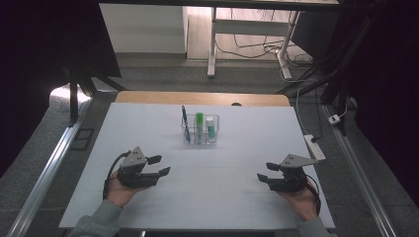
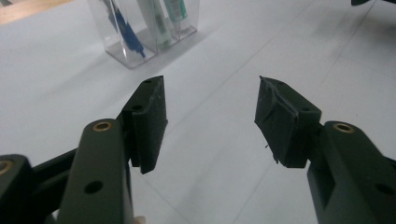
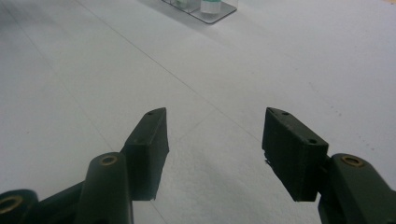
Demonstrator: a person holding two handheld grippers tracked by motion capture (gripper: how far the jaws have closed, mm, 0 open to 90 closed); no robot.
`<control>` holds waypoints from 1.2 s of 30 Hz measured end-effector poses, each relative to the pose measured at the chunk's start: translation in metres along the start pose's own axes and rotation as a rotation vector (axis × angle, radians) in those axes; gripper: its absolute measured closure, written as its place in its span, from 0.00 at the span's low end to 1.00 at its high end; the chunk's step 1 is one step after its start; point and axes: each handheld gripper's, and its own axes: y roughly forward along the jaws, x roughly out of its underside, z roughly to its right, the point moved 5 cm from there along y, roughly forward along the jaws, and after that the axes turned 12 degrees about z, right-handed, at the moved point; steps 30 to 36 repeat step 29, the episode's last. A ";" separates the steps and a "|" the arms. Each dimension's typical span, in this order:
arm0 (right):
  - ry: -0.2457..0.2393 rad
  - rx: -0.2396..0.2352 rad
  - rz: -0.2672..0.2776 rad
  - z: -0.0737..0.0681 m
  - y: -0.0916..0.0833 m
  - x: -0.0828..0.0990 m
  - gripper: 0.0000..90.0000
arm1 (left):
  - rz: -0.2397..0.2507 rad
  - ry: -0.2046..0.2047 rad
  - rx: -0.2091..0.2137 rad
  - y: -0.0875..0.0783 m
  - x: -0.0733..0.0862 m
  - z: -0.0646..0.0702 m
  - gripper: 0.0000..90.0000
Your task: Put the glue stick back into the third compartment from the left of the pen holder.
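Observation:
A clear three-compartment holder (image 1: 199, 134) stands at the middle of the white table (image 1: 148, 123). It holds a blue pen (image 1: 184, 121), a green marker (image 1: 198, 123) and a white tube with a green band (image 1: 211, 127), one per compartment. My left gripper (image 1: 159, 166) lies low at the front left, open, nothing between its jaws, pointing right. In the left gripper view the holder (image 2: 140, 32) stands ahead of the gripper (image 2: 210, 88), well apart. My right gripper (image 1: 265, 171) rests at the front right, open and empty, pointing left. In the right gripper view the gripper (image 3: 215, 116) faces bare table.
A wooden table edge (image 1: 202, 98) shows behind the white sheet. A power strip (image 1: 314, 146) lies just off the right edge. Metal rails run along both sides, and desk legs with cables stand on the floor beyond.

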 end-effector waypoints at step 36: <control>-0.005 0.005 0.013 0.005 -0.010 -0.001 0.44 | -0.024 -0.032 -0.047 -0.021 0.027 -0.008 0.44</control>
